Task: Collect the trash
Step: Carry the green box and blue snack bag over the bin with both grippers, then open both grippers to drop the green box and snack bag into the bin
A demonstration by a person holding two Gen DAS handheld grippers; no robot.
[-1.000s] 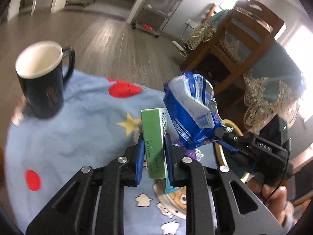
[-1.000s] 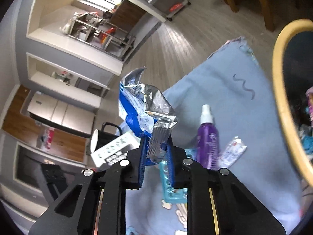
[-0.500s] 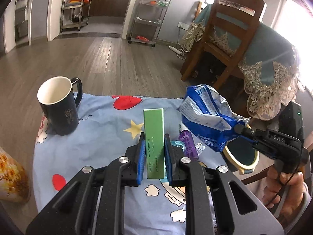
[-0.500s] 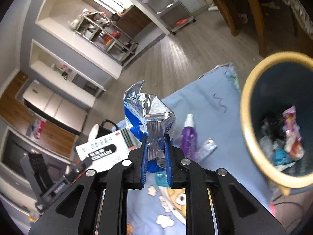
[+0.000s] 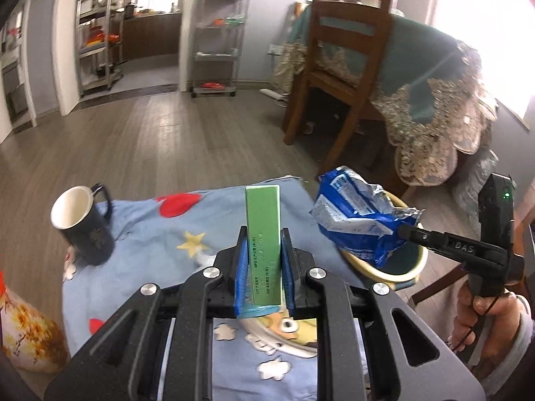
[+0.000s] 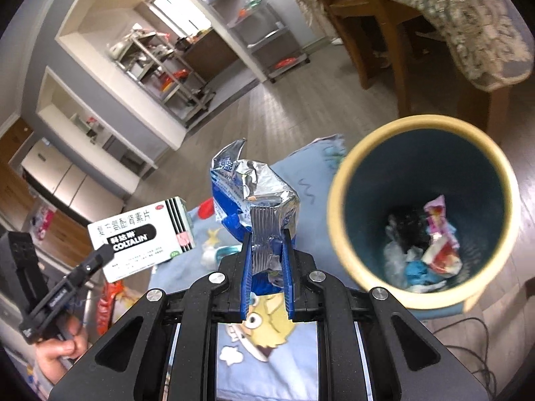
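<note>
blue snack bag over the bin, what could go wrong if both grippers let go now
The blue snack bag hangs beside the bin, not clearly over its opening in the right wrist view, so it may catch the rim or fall outside. The medicine box in the left gripper is above the cloth and would land there.

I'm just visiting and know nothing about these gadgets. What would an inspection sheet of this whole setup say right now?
Surface: low table under a blue cartoon cloth.
Job's things: green medicine box and crumpled blue foil bag, both lifted off the table; yellow-rimmed bin beside the table, wrappers already inside.
Clutter: dark mug standing upright on the cloth; floral-patterned object at the table's left edge.
Grippers: left gripper fingers clamp the box; right gripper fingers clamp the bag beside the bin, not over its opening.
Cables: thin black cable on the floor by the bin.
Surroundings: wooden chair, draped table, metal shelving, wood floor.
</note>
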